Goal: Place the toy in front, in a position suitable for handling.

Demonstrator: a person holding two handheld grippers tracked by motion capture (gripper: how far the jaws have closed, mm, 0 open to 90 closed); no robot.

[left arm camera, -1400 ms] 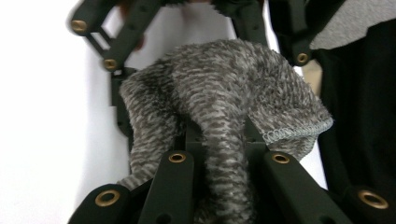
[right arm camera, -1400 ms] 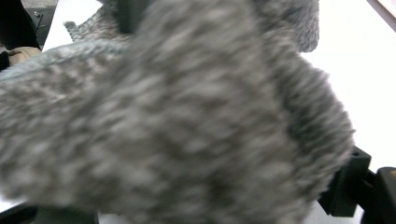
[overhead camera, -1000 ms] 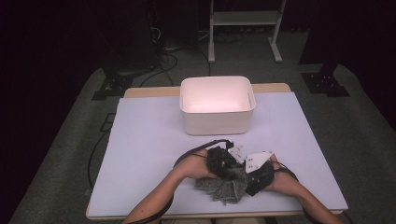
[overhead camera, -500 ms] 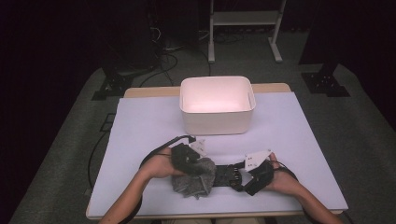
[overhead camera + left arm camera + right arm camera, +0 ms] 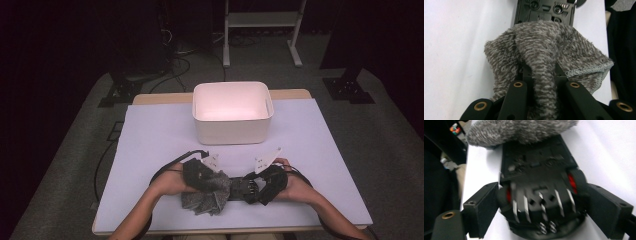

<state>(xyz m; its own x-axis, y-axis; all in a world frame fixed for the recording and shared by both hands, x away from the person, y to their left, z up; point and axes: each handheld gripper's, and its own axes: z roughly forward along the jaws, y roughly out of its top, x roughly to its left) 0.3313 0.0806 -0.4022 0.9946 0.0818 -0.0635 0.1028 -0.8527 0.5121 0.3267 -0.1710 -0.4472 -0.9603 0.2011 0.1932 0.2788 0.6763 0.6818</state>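
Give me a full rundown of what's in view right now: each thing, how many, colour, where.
bin: 1, white, far middle of the table, open top.
cloth: 1, grey fuzzy, near edge of the table, bunched between the left gripper's jaws.
black device: 1, black with red parts and metal prongs, on the table between the right gripper's jaws, one end under the cloth.
table: 1, white top with a wood edge.
stand: 1, white frame, on the floor beyond the table.
left gripper: 1, black, shut on the cloth.
right gripper: 1, black, jaws wide around the black device, just been opening.
hands: 2, one on each gripper.
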